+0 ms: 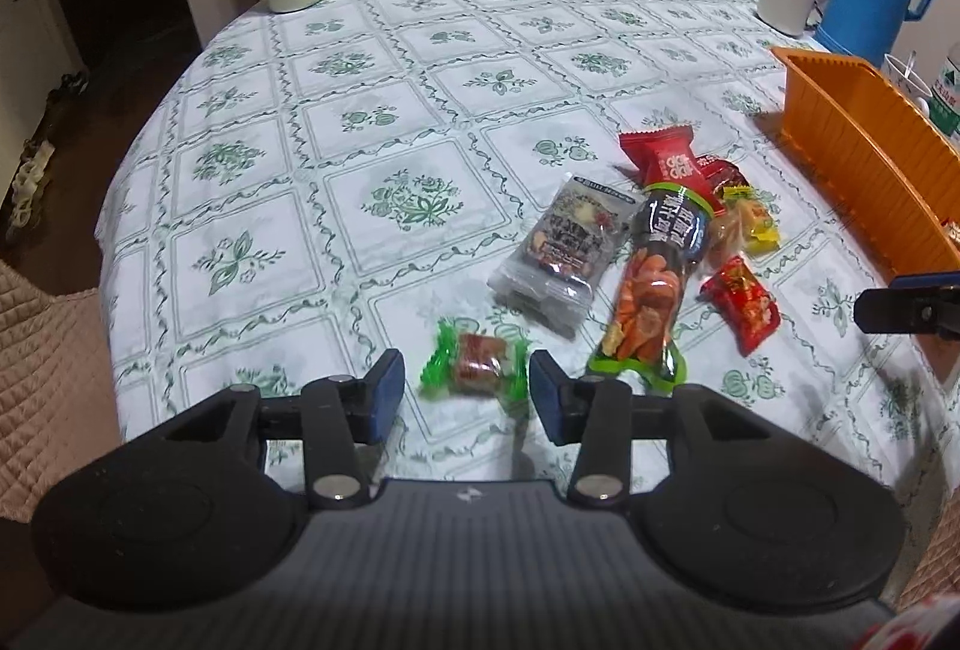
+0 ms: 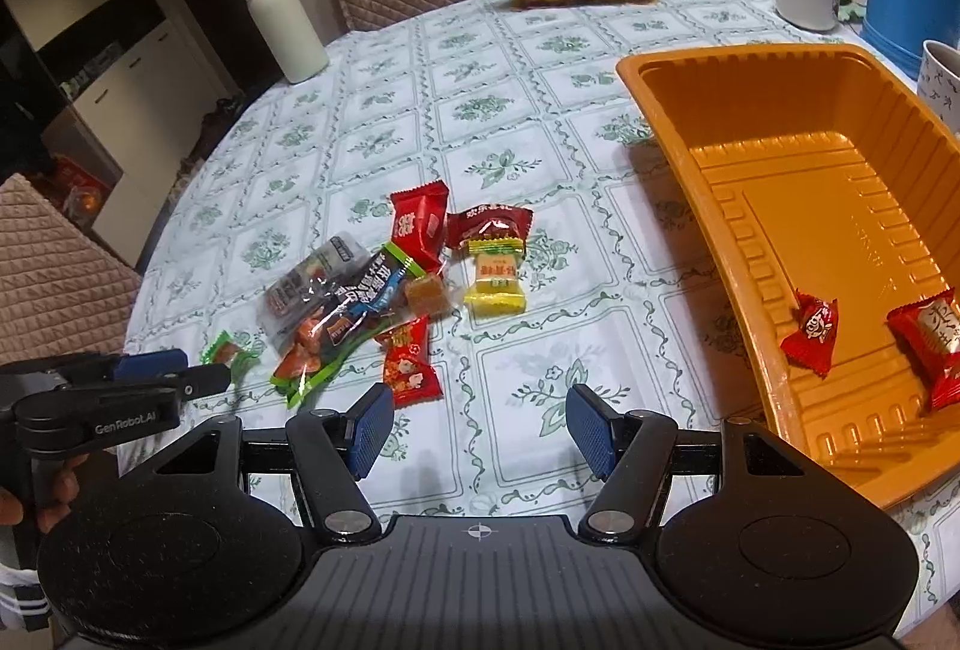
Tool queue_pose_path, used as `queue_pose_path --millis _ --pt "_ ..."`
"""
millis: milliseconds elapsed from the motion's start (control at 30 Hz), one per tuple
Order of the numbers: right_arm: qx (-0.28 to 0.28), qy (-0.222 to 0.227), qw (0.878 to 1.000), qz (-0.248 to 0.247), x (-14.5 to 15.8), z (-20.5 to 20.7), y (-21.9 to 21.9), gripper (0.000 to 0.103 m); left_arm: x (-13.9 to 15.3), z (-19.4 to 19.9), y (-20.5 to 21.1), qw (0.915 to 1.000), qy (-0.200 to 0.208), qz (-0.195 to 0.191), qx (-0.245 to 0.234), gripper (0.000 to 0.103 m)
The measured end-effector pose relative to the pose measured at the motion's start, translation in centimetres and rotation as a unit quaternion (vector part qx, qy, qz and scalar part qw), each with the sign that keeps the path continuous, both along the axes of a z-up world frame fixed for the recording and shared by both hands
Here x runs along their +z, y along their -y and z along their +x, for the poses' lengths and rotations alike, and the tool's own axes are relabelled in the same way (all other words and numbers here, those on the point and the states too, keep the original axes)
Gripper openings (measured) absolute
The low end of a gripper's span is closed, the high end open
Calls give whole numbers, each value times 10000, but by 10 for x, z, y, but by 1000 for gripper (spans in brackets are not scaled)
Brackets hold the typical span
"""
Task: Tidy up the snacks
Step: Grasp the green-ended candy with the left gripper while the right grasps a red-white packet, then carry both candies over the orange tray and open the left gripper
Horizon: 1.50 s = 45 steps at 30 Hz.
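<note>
The left gripper (image 1: 468, 389) hangs low over the tablecloth (image 1: 360, 122) with its blue pads (image 1: 384, 392) parted and nothing clamped; the green-wrapped candy (image 1: 477, 365) sits right in the gap between them, just ahead of the tips, touching neither pad as far as this view tells. That is the piece lined up for a grab, I judge. It looks feather-light: a small firm block in crinkly film with frilled twisted ends, so the film will be slick and the ends will just fold away if pinched. Best bet is to close across the fat middle, where the block gives the pads something solid to bite. Beyond the left fingers and off to their right lies the rest of the pile: a grey nut packet (image 1: 561, 248), a long dried-vegetable pouch (image 1: 651, 290) with a green border, soft and baggy, and a red sweet (image 1: 744, 305) further right. Over on the other side, the right gripper (image 2: 477, 428) stands half open, holding nothing, bare cloth between its pads; a red snack packet (image 2: 411, 368) lies just ahead of its left finger, and the orange tray (image 2: 708, 206) sits beside its right finger with two red-wrapped sweets (image 2: 810, 332) already inside.
</note>
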State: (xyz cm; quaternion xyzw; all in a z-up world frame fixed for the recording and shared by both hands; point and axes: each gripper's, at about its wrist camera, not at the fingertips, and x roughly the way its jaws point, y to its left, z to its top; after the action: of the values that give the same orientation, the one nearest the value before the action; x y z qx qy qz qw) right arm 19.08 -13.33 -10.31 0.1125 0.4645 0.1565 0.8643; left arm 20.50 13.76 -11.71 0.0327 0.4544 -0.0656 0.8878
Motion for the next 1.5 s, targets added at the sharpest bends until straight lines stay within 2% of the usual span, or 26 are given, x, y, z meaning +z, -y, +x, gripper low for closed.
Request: queue_pose_path --millis 233,300,467,700,733,767,833,1067,1267,1500 --pt "-47 -40 10000 -61 -4 5 -5 64 -7 8 2 9998 -57 45 -208 41" --pt "-22 -36 10000 -58 -5 7 -7 64 -8 9 2 9997 -83 3 -239 34" --pt "66 -35 9999 -76 -7 12 -13 64 -7 9 -1 9996 -62 -94 -269 26" --pt "412 106 9989 -208 -11 19 -32 64 -6 9 -4 9995 -67 -159 -257 24" --pt "473 140 9985 -245 -11 20 -35 62 -5 9 -5 9996 -68 -168 -227 24" --pt "542 181 9979 -293 -12 21 -39 54 -5 9 -6 9996 -68 -180 -199 24" --pt "665 200 9969 -373 -15 25 -44 46 -4 9 -8 9997 -77 -188 -150 24" --pt "950 233 9938 -522 -24 35 -62 33 2 8 -15 9997 -51 -219 -26 23" --pt "1027 180 9923 -665 -31 40 -71 24 6 7 -17 9997 -32 -258 11 23" --pt "1086 271 9916 -643 -26 34 -69 21 13 1 -15 9994 7 -338 -37 23"
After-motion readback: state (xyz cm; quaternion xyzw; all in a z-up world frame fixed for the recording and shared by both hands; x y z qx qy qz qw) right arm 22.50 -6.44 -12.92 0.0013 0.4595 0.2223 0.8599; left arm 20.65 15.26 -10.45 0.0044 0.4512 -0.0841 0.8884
